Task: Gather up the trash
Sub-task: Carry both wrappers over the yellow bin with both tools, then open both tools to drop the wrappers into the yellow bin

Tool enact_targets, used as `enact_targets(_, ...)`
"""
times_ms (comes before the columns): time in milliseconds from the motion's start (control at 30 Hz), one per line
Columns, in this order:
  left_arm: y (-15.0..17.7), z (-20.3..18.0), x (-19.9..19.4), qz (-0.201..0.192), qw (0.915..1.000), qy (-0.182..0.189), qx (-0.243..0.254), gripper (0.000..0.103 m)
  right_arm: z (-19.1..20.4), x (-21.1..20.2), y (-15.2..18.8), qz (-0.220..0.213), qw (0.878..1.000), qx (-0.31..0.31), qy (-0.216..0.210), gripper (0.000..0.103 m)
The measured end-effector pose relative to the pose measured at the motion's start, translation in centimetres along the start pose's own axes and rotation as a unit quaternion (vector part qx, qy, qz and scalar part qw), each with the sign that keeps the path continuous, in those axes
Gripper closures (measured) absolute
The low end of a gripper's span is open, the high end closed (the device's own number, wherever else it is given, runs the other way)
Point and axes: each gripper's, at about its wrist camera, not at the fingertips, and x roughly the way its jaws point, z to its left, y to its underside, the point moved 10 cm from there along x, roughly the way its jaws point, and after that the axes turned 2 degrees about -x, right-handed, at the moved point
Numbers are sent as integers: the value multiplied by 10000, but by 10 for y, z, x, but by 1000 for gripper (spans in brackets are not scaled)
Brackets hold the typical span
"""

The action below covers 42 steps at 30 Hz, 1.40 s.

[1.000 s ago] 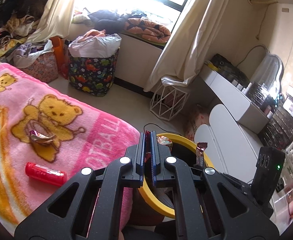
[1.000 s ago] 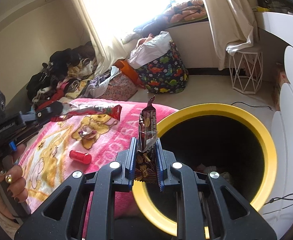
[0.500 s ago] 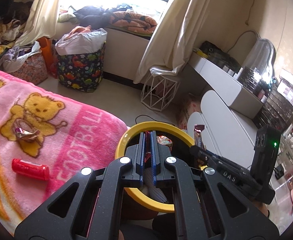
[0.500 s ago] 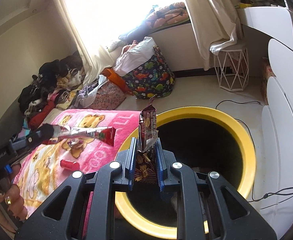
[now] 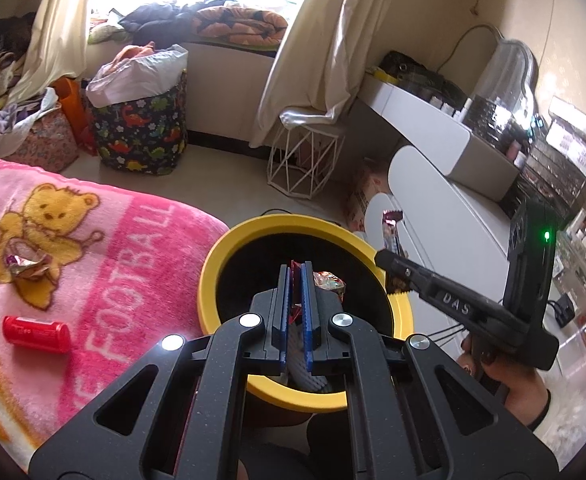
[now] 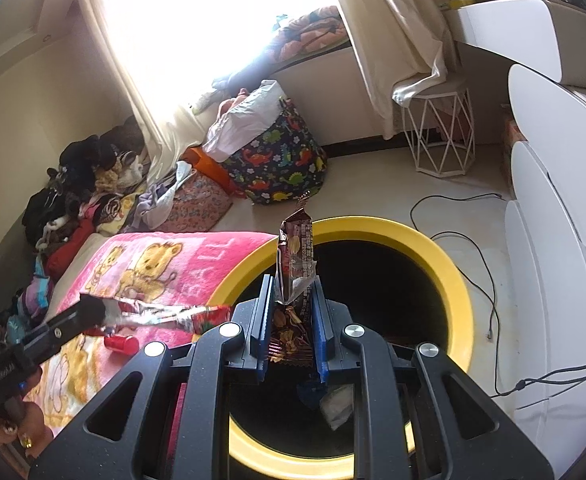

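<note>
My left tongs [image 5: 296,276] are squeezed tight on a red wrapper [image 6: 165,314], flat and shiny, and I hold it over the open top of the yellow bin [image 5: 213,280]. My right tongs [image 6: 291,300] are clamped on a brown snack wrapper [image 6: 295,256] that stands up tall between them, over the same bin. Some trash lies down inside the bin already. Beside the bin is the bed with a pink bear blanket [image 5: 105,240]. On the blanket lie a red can [image 5: 36,329] and a crumpled wrapper [image 5: 27,266], well apart from the bin.
</note>
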Motion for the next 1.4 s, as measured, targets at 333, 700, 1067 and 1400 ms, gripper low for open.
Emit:
enact_targets(333, 19, -15, 22, 333, 9992, 103, 187, 101, -19, 4, 2, 36, 9998, 126, 135, 86)
enact_targets(700, 39, -24, 55, 788, 9962, 219, 286, 101, -35, 15, 10, 188, 9991, 277, 243, 85)
enact_targets(1067, 46, -18, 76, 1088, 9937, 187, 201, 90, -45, 19, 12, 257, 9984, 446, 241, 77)
enact_targets(1400, 25, 17, 49, 591, 9963, -39, -616, 11, -40, 7, 7, 71, 9985, 234, 480, 30)
